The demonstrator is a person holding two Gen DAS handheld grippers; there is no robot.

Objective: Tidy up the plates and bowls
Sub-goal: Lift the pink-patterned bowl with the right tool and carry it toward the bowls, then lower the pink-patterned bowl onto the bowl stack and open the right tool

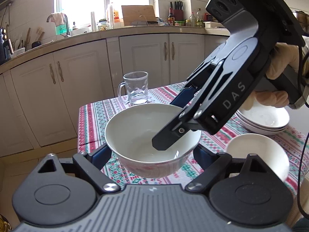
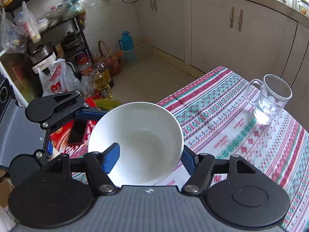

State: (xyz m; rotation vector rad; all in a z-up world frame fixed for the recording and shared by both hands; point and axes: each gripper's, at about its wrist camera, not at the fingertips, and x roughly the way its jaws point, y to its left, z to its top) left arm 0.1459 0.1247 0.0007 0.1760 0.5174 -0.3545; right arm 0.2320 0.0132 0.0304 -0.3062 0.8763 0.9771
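While the left tongs [image 1: 152, 154] stand wide apart, one blue finger on either side of the white bowl [image 1: 146, 135], they sit low against its outer wall near the base; whether the pads actually press the wall cannot be told. The bowl sits at the near corner of the desk [image 1: 92, 119], on a cloth striped in red, green and white. The right tongs [image 2: 148, 160] straddle the rim of that bowl: one blue finger [image 2: 112, 158] lies inside against the wall, the other outside, and the gap between them is narrow, closed on the rim. In the left view the same tool reaches down from the upper right, its black fingertip dipping into the bowl, held by a gloved hand [image 1: 280, 65].

Just right of the bowl a smaller white bowl [image 1: 258, 152] rests on the cloth, apart from it. Behind that, a stack of shallow white plates [image 1: 264, 119] lies under the gloved hand. Farther back, near the far edge of the desk, stands an upright glass mug [image 1: 136, 89] with its handle to the left. Beyond the desk run pale cabinets [image 1: 143, 58].
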